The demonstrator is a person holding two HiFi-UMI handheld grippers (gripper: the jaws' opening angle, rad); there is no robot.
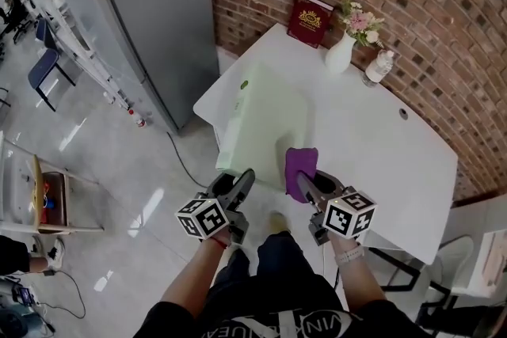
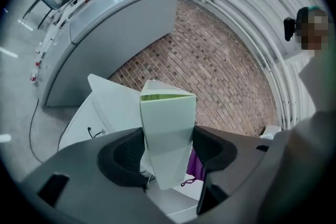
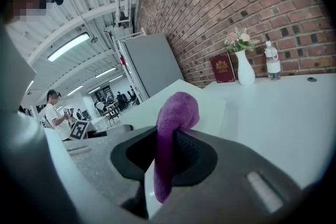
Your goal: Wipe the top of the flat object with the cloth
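Note:
A pale green flat box lies on the white table, its near end reaching the table's front edge. My left gripper is at the box's near left corner. In the left gripper view that corner fills the gap between the jaws of the left gripper, touching both pads. My right gripper is shut on a purple cloth, held just over the box's near right part. In the right gripper view the cloth sticks up and hangs down between the jaws of the right gripper.
A red book leans on the brick wall at the table's far side. Beside it stand a white vase of flowers and a small bottle. A tall grey cabinet stands left of the table, a white chair at the lower right.

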